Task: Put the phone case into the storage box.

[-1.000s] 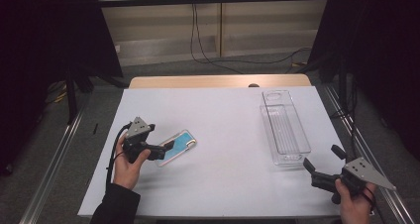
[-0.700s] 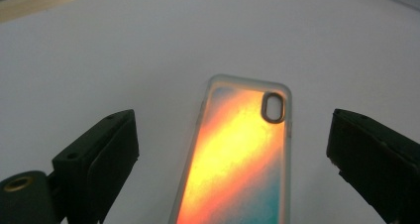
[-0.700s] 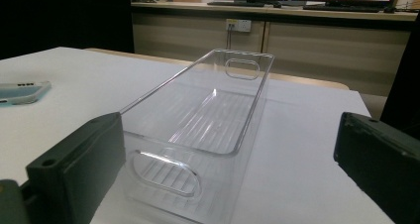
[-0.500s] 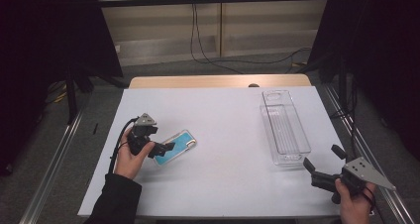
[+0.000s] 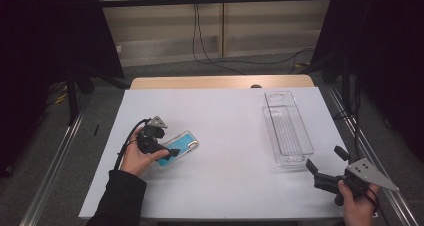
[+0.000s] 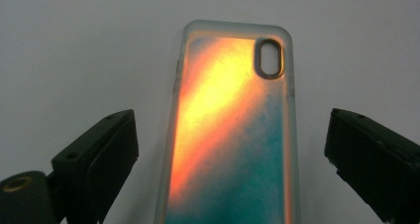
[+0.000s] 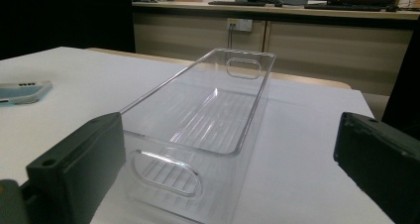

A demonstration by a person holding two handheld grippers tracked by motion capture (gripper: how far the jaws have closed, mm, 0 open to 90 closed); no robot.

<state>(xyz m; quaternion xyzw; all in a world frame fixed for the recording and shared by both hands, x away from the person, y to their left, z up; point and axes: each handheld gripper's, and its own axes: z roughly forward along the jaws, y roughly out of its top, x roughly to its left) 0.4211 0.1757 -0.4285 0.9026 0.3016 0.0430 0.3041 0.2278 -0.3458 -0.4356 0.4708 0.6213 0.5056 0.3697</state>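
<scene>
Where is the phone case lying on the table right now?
In the high view the phone case lies flat on the left half of the white table, under the left gripper, whose open jaws straddle it, far from the clear bin.

orange-and-teal phone case, clear bin, white table.

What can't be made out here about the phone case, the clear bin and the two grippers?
- Phone case: its near end is cut off by the bottom edge of the left gripper view; in the high view the left gripper covers that end.
- Clear bin: its near bottom corner is cut off in the right gripper view.
- Right gripper: too small in the high view to tell whether its fingertips touch the bin.
</scene>
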